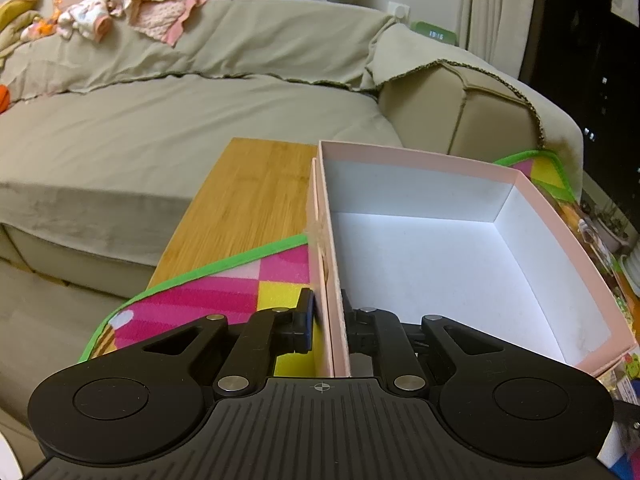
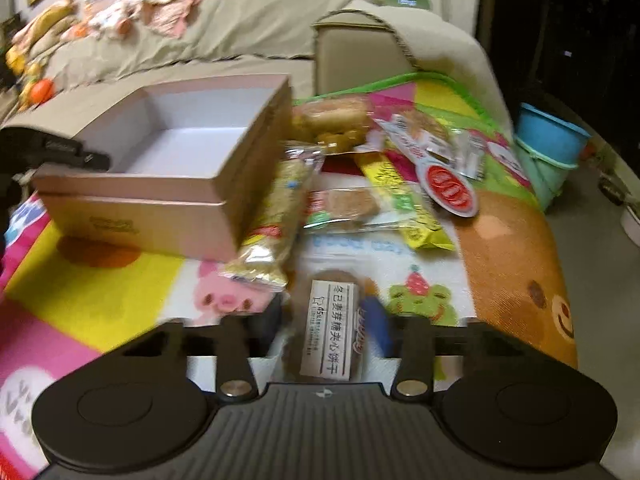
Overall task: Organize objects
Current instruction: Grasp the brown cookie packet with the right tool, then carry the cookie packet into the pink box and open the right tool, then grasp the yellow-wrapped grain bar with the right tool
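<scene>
An open pink box (image 1: 420,156) with a white inside stands on a colourful play mat (image 1: 192,308). My left gripper (image 1: 332,324) is shut on the box's near left wall, one finger outside and one inside. In the right wrist view the same box (image 2: 160,208) sits at the left, with nothing in it. My right gripper (image 2: 326,320) is low over the mat, shut on a brown biscuit packet (image 2: 332,328) with a white printed label. The picture is blurred there.
Several wrapped snacks lie right of the box: a long cracker pack (image 2: 272,216), a yellow-green pack (image 2: 404,200), a red-labelled pack (image 2: 448,188). Blue and green tubs (image 2: 548,148) stand off the mat's right edge. A beige sofa (image 1: 160,128) lies behind a wooden tabletop (image 1: 248,200).
</scene>
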